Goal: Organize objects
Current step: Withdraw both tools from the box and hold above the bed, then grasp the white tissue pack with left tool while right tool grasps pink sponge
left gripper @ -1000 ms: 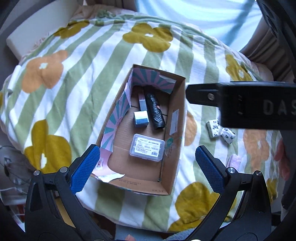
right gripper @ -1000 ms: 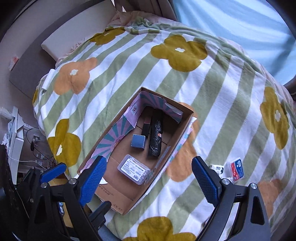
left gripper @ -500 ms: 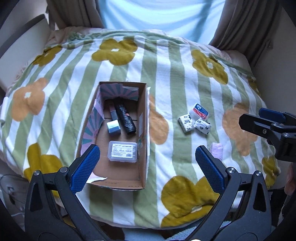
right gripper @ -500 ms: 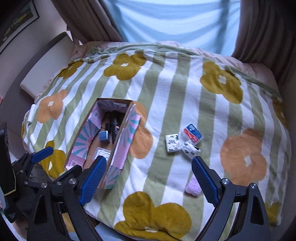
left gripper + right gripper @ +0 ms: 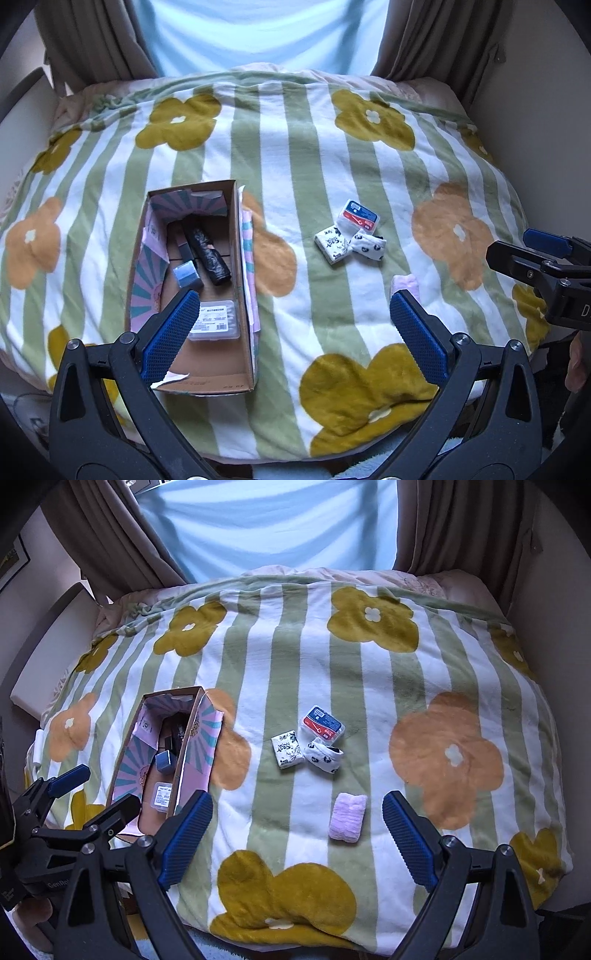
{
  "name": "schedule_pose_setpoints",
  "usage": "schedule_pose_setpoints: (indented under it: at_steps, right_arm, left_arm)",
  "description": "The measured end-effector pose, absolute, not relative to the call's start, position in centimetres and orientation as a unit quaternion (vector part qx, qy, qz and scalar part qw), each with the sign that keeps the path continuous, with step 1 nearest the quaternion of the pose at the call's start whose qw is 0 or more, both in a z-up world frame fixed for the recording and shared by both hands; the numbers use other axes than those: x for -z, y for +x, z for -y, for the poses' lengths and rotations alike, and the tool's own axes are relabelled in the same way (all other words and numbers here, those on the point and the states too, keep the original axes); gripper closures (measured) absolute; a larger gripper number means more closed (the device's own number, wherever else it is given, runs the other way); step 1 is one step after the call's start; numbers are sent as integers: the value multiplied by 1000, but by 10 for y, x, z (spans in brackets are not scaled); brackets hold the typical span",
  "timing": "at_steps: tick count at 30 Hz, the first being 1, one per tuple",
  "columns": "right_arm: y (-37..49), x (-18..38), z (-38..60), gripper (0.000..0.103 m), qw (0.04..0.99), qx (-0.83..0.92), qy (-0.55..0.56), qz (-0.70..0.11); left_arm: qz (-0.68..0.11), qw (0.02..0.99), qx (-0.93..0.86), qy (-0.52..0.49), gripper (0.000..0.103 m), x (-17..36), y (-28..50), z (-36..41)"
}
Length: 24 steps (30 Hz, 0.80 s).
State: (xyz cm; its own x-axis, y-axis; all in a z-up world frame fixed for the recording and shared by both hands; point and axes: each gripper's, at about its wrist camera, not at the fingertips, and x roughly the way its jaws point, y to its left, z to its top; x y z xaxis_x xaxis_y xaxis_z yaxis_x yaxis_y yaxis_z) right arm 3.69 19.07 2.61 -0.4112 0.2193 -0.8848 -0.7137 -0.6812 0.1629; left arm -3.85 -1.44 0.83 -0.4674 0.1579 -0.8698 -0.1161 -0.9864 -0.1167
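Observation:
An open cardboard box (image 5: 236, 258) (image 5: 201, 738) lies on the left of the flowered blanket. It holds a black roll (image 5: 208, 254), a small blue-grey box (image 5: 187, 275) and a clear plastic case (image 5: 214, 321). Loose on the blanket to its right are a red-and-blue packet (image 5: 324, 722), a printed tissue pack (image 5: 287, 749), a white patterned sock bundle (image 5: 324, 756) and a folded pink cloth (image 5: 349, 821). My left gripper (image 5: 291, 306) hangs open above the box's near right corner. My right gripper (image 5: 297, 805) hangs open just above the pink cloth, holding nothing.
The striped flower blanket (image 5: 369, 686) covers a bed that drops off at the near edge. Brown curtains (image 5: 443, 528) and a pale blue window drape stand behind it. A white pad (image 5: 48, 653) lies off the bed's left side.
Both grippers have drawn back from over the box and swung right. The right gripper left the box and now hangs over the loose items. Both stayed open.

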Motion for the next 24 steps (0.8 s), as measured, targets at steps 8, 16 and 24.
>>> schedule_pose_setpoints:
  at_steps: [8,16,24]
  right_arm:
    - [50,-4,-203,11,304,-775,-468,-296]
    - [53,44,-217,11,315,-743,-496,-320]
    - [43,110,-238,11,317,-716,-531,-323]
  left_arm:
    - [-11,122,-840,-529,0,4,-65,-3]
    - [-49,173,-804,-567,0,49,-109,-28]
    - [-100,215,-766,-598,0,115,-155,-61]
